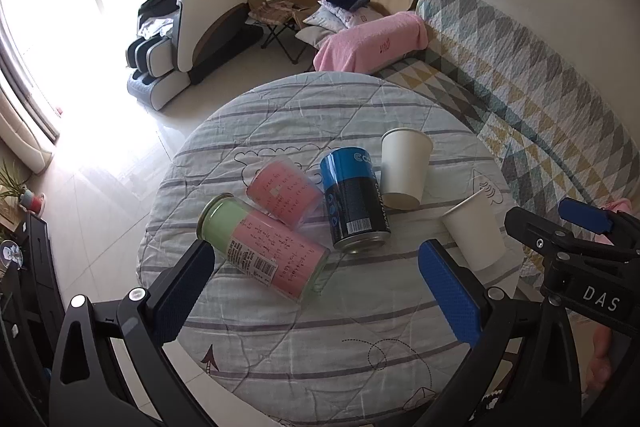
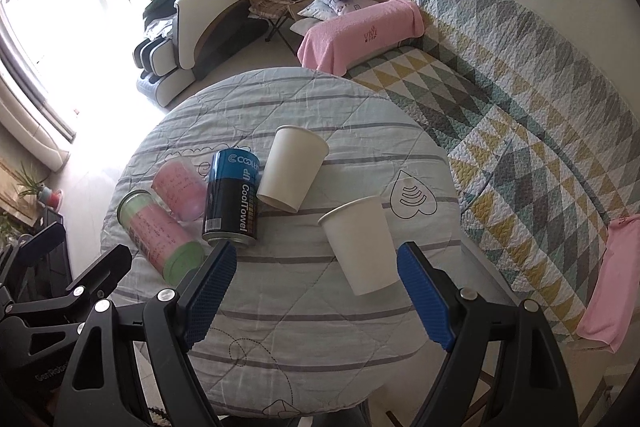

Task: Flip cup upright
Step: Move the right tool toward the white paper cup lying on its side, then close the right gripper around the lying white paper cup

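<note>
Two white paper cups stand on a round table covered with a striped cloth. The near cup and the far cup both look wider at the top. My right gripper is open and empty, just short of the near cup, which sits toward its right finger. My left gripper is open and empty, over the table in front of the cans. The right gripper shows at the right edge of the left wrist view.
A blue and black CoolTowel can stands left of the far cup. A pink can and a pink-and-green can lie on their sides at the left. A quilted sofa runs behind and to the right.
</note>
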### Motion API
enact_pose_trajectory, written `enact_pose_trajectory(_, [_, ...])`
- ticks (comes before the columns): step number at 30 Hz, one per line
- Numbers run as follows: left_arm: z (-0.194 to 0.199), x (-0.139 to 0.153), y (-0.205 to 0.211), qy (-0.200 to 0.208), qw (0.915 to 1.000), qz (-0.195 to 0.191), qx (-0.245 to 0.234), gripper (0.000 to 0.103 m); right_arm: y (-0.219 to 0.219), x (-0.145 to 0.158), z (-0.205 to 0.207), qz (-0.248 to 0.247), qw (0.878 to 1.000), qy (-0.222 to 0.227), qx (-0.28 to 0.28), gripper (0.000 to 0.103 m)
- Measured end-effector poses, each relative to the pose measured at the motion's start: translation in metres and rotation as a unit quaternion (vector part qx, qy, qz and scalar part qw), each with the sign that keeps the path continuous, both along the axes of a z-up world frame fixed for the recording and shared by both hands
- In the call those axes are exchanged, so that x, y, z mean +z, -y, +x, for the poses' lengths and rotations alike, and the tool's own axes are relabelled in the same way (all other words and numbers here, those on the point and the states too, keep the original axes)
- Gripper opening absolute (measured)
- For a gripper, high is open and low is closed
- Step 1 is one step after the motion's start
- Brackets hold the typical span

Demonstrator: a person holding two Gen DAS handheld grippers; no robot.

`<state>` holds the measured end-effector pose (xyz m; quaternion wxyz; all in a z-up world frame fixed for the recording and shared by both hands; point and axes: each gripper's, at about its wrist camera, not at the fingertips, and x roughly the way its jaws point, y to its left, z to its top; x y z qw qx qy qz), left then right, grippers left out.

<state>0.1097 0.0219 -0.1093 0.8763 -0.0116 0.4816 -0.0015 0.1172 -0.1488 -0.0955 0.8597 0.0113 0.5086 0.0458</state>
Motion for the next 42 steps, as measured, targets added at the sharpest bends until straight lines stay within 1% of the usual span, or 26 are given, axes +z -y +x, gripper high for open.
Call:
enact_pose_trajectory(4, [0.009, -0.004, -0.005, -0.006, 1.0000, -0.002, -0.001, 0.103, 0.003, -0.003, 0.013, 0.016, 1.000, -0.007, -0.014, 0.084])
enact_pose_trajectory(9, [0.024, -0.011, -0.015, -0.028, 0.9996, -0.004, 0.006, 0.103, 0.001, -0.014, 0.036, 0.035, 0.999, -0.031, -0.024, 0.084])
enact_pose_trajectory(15, [0.041, -0.021, -0.026, -0.050, 0.9986, -0.005, 0.015, 0.103, -0.003, -0.034, 0.066, 0.062, 0.995, -0.064, -0.039, 0.084])
enact_pose_trajectory(20, [0.049, -0.032, -0.035, -0.063, 0.9976, -0.009, 0.026, 0.103, -0.012, -0.052, 0.089, 0.070, 0.993, -0.080, -0.045, 0.084])
enact_pose_trajectory(24, [0.051, -0.039, -0.042, -0.071, 0.9969, -0.013, 0.032, 0.103, -0.016, -0.065, 0.109, 0.071, 0.993, -0.085, -0.051, 0.084])
enact_pose_trajectory(30, [0.050, -0.047, -0.047, -0.078, 0.9961, -0.009, 0.039, 0.103, -0.021, -0.098, 0.132, 0.078, 0.988, -0.117, -0.069, 0.084])
enact_pose_trajectory(33, [0.047, -0.051, -0.053, -0.084, 0.9951, -0.019, 0.048, 0.103, -0.023, -0.113, 0.137, 0.087, 0.984, -0.133, -0.076, 0.084])
enact_pose_trajectory(36, [0.042, -0.052, -0.055, -0.089, 0.9945, -0.012, 0.054, 0.103, -0.024, -0.121, 0.140, 0.079, 0.985, -0.130, -0.085, 0.084])
enact_pose_trajectory(39, [0.037, -0.052, -0.058, -0.088, 0.9942, -0.012, 0.060, 0.103, -0.025, -0.124, 0.145, 0.065, 0.987, -0.125, -0.081, 0.083])
enact_pose_trajectory(40, [0.036, -0.052, -0.058, -0.087, 0.9943, -0.012, 0.061, 0.103, -0.025, -0.124, 0.147, 0.062, 0.987, -0.121, -0.081, 0.082])
enact_pose_trajectory(41, [0.035, -0.051, -0.059, -0.087, 0.9943, -0.012, 0.062, 0.103, -0.026, -0.125, 0.148, 0.055, 0.988, -0.119, -0.082, 0.078])
enact_pose_trajectory(42, [0.035, -0.051, -0.058, -0.086, 0.9943, -0.011, 0.062, 0.103, -0.026, -0.126, 0.151, 0.049, 0.989, -0.117, -0.077, 0.067])
